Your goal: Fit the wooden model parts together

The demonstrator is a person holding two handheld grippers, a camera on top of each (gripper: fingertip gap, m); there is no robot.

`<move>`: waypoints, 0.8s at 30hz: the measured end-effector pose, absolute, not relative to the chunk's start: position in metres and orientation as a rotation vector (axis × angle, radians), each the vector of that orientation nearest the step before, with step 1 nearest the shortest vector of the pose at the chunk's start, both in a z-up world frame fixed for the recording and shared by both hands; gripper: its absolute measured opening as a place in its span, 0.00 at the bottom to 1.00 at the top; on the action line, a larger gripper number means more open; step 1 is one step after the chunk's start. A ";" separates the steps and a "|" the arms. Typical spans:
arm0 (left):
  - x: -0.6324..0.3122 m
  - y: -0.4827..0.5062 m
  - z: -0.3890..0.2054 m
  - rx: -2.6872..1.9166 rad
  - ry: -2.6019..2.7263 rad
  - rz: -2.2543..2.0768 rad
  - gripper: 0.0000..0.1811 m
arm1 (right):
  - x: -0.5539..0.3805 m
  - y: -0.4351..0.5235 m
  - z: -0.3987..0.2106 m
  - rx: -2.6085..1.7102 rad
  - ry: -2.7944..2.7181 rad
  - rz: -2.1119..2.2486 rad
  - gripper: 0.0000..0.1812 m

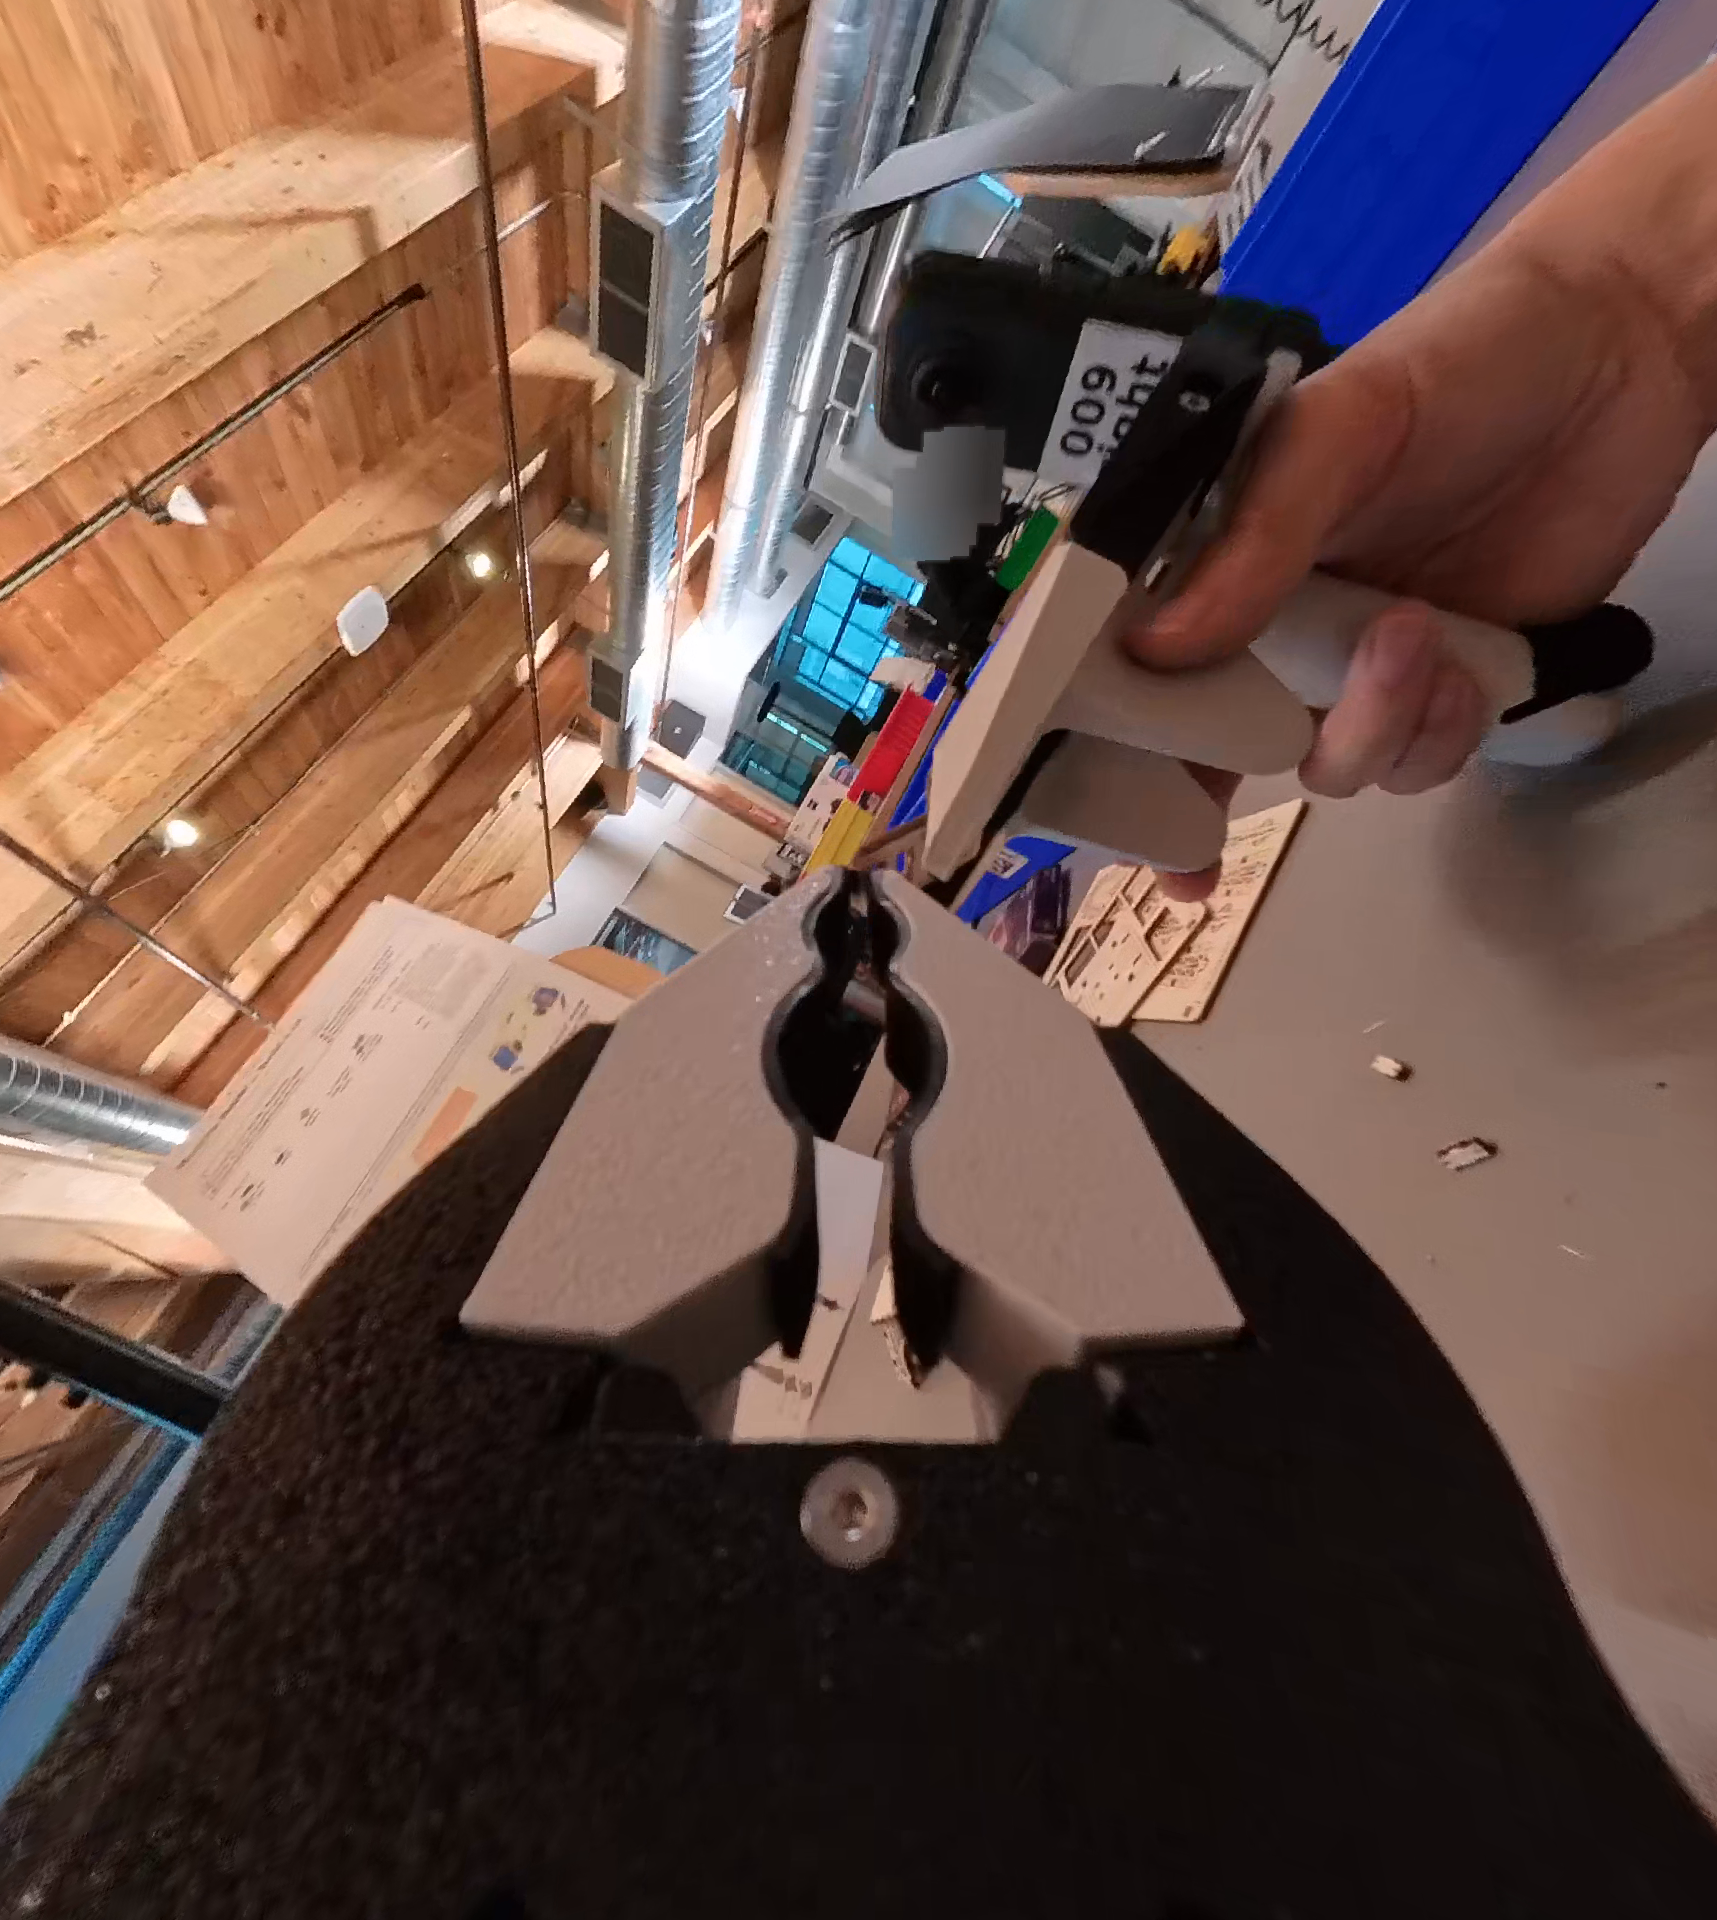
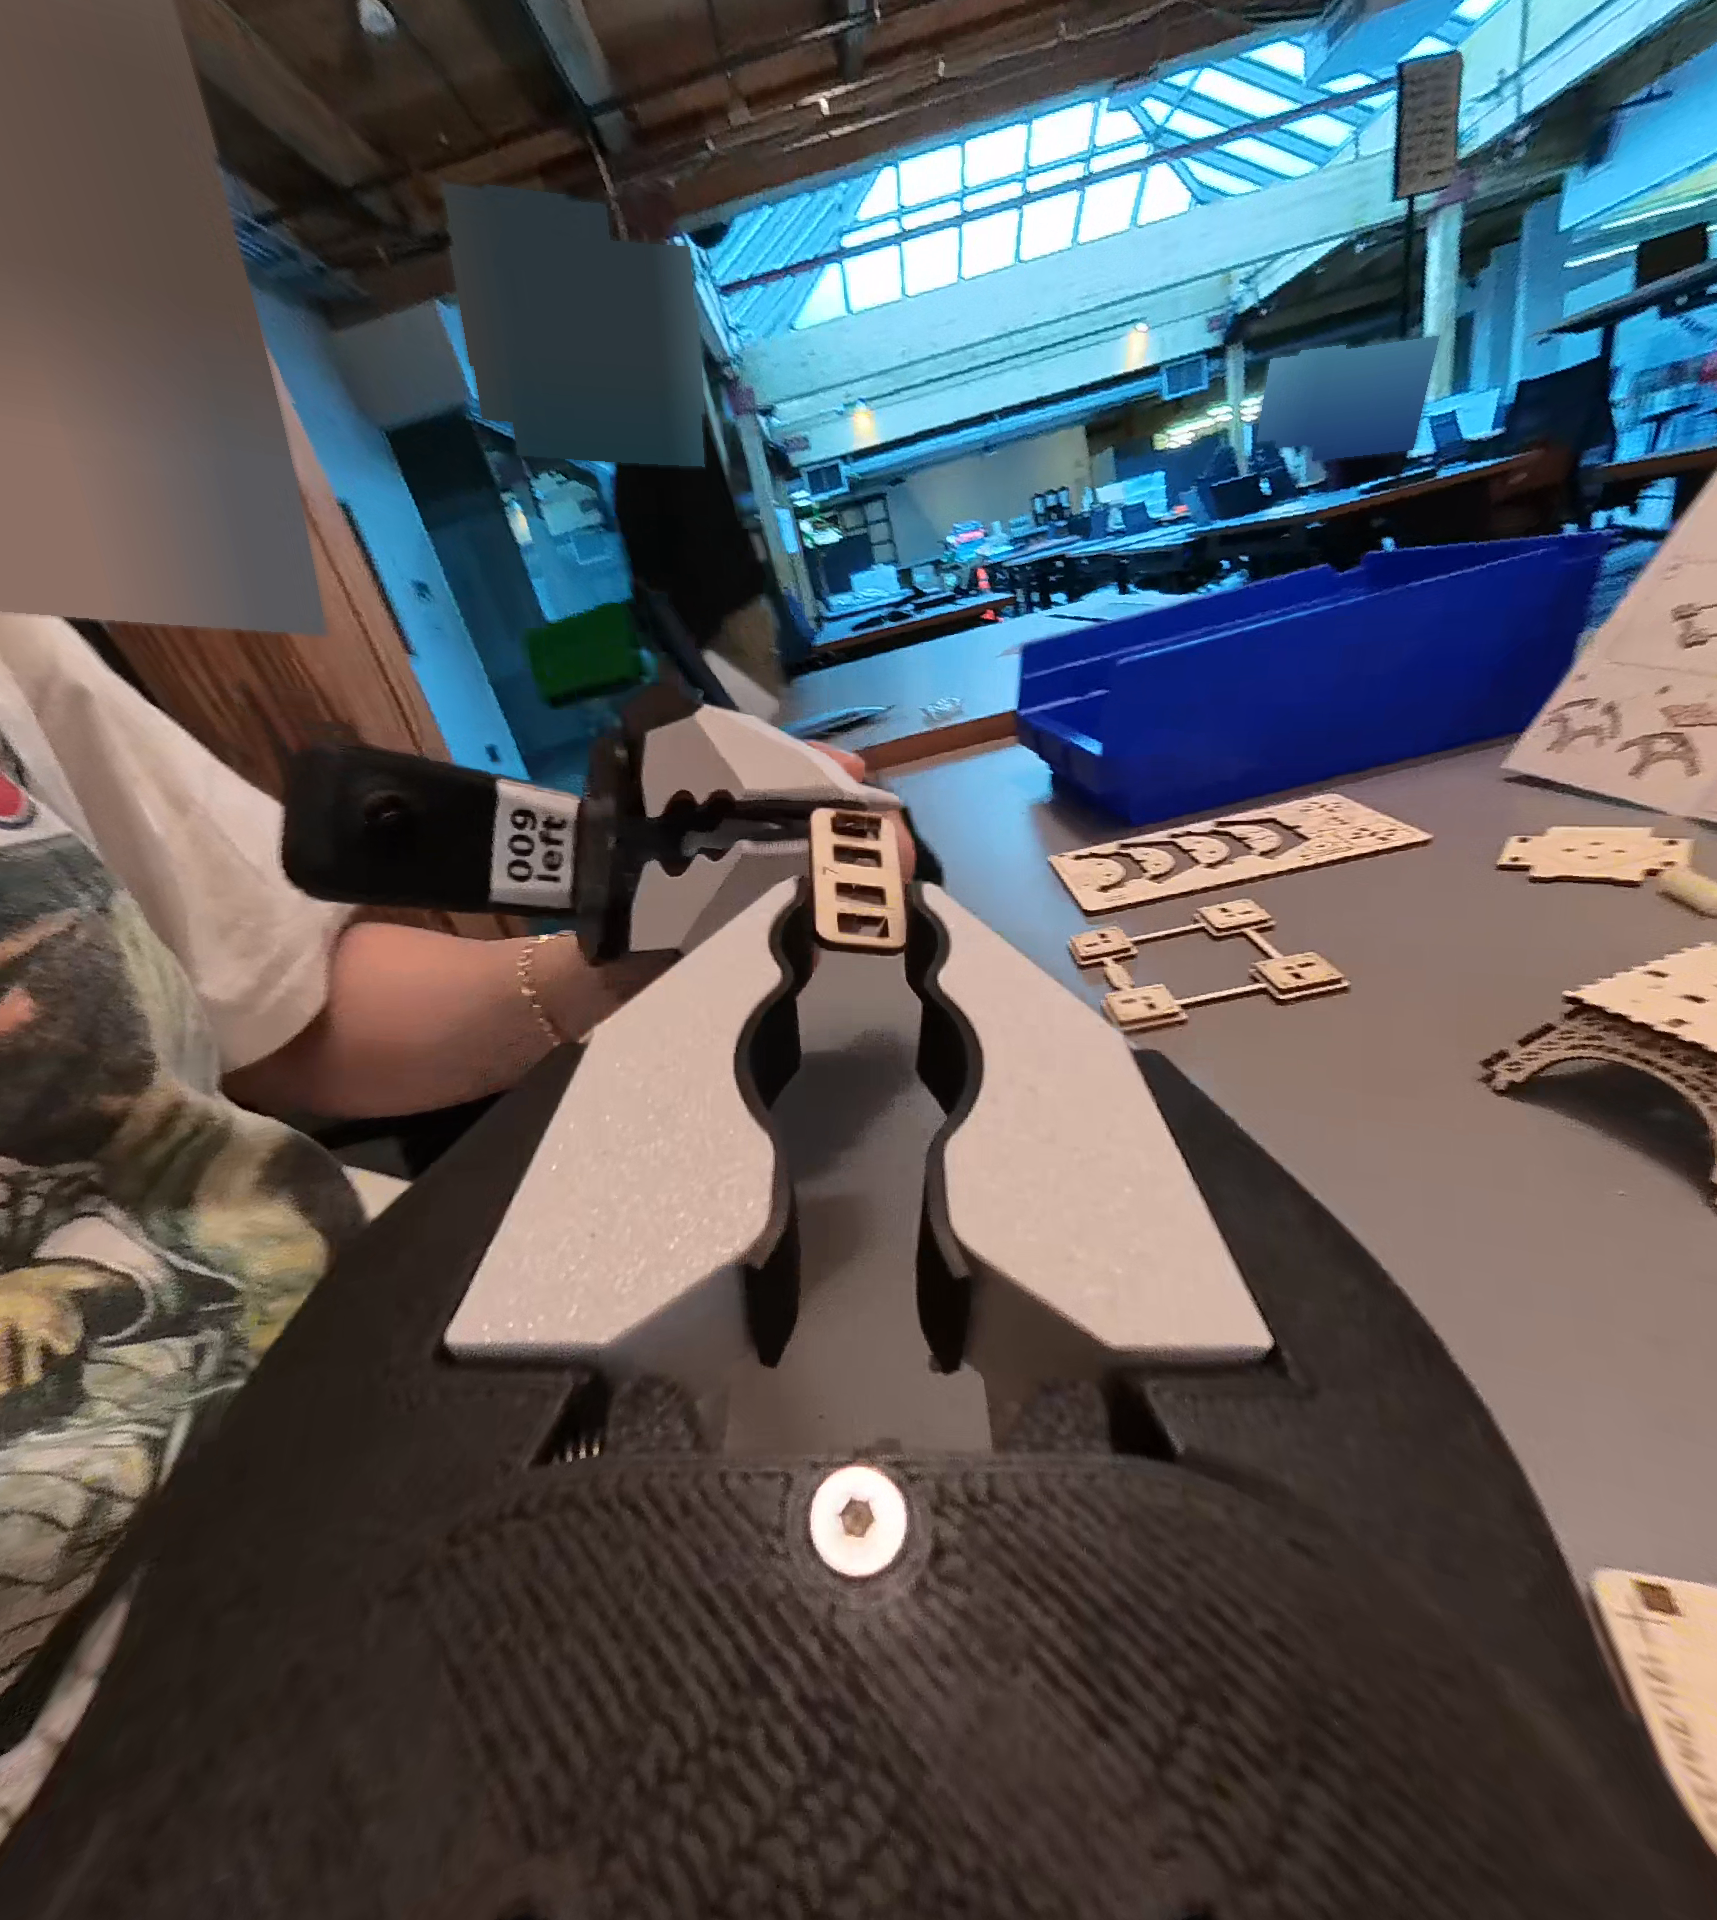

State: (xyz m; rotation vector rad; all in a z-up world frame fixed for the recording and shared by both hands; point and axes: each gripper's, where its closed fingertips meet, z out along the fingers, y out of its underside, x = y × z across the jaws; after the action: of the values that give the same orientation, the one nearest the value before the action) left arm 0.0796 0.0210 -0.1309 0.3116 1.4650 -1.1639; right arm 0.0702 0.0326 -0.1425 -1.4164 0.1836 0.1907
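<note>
Pinching a small slotted wooden piece (image 2: pixel 859 881) between its tips, your right gripper (image 2: pixel 856 914) is holding it raised above the grey table (image 2: pixel 1353 1143). Your left gripper (image 2: pixel 729 821) is reaching in from the side, and its tips are meeting that same piece; in the left wrist view its fingers (image 1: pixel 667 1122) are nearly together at the tips (image 1: pixel 859 894), though whether they are actually squeezing the wood you cannot tell from here. Lying on the table to the right are a flat parts sheet (image 2: pixel 1238 847), a square frame piece (image 2: pixel 1209 961) and a built arched tower base (image 2: pixel 1685 1081), with a blue bin (image 2: pixel 1301 675) behind.
</note>
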 end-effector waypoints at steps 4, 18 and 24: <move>0.089 0.023 -0.146 0.206 1.552 -1.178 0.03 | 0.082 0.034 -0.153 -1.522 0.220 0.042 0.08; 0.115 0.044 -0.187 -0.206 2.050 -1.218 0.16 | 0.117 0.008 -0.207 -2.031 0.106 -0.597 0.09; 0.136 0.079 -0.199 -0.525 2.050 -1.247 0.16 | 0.130 -0.009 -0.211 -1.982 0.298 -0.503 0.09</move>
State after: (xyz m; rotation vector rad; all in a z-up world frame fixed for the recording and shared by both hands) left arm 0.1357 0.0787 -0.1988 -0.5252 2.0503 -1.2472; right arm 0.1301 -0.0087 -0.2110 -1.9824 0.2982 -0.5031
